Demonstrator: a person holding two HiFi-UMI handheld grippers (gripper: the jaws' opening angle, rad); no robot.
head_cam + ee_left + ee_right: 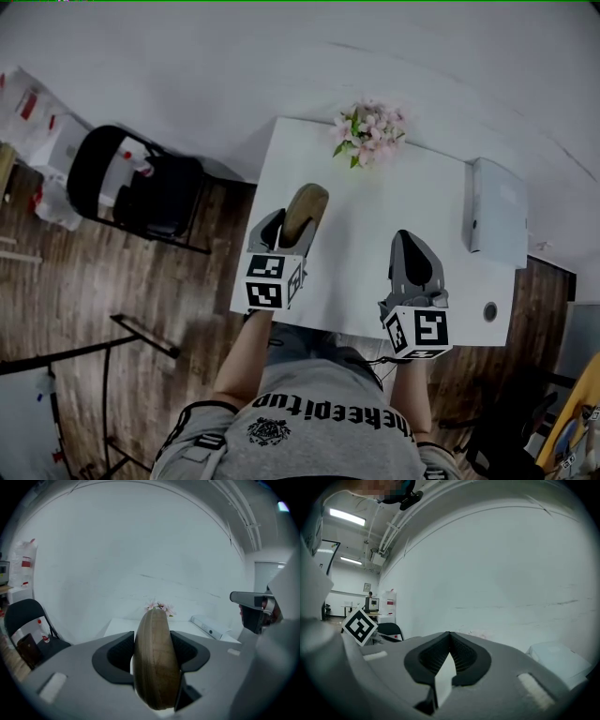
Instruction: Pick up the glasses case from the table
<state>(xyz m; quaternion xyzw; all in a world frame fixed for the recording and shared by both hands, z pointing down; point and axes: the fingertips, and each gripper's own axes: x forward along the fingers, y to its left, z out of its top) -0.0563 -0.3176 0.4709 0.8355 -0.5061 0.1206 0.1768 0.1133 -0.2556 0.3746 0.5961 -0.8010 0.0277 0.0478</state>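
Observation:
A brown oval glasses case (pixel 306 210) is clamped between the jaws of my left gripper (pixel 293 226) and hangs above the left part of the white table (pixel 356 234). In the left gripper view the case (pixel 155 663) stands on edge between the dark pads (pixel 119 653), with its tip reaching past them. My right gripper (pixel 406 240) hovers over the table's near right part, its jaws shut with nothing in them. In the right gripper view its tips (pixel 449 634) meet.
Pink flowers (pixel 368 131) stand at the table's far edge. A white flat box (pixel 497 211) lies at the right end, with a small round object (pixel 489 311) near the front right corner. A black chair (pixel 141 183) stands on the wooden floor to the left.

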